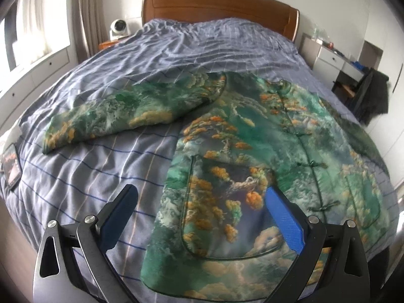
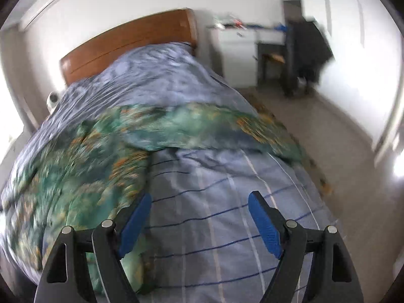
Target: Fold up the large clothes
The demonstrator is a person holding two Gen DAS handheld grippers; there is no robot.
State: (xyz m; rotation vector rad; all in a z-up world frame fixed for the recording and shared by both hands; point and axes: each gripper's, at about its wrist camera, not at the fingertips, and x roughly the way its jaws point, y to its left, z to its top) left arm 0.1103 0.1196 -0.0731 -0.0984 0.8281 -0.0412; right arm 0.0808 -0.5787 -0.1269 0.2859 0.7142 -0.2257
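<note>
Both grippers' jaws hang spread above the soft, padded green cloud-print jacket (image 1: 252, 156) on the blue striped bed (image 1: 101, 166); I'd pinch its limp hem.

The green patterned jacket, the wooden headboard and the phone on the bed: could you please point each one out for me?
green patterned jacket (image 1: 227, 136): left wrist view, on its front panel beside the button line.
wooden headboard (image 1: 217, 2): left wrist view, on its upper board.
phone (image 1: 11, 168): left wrist view, on its screen.
</note>
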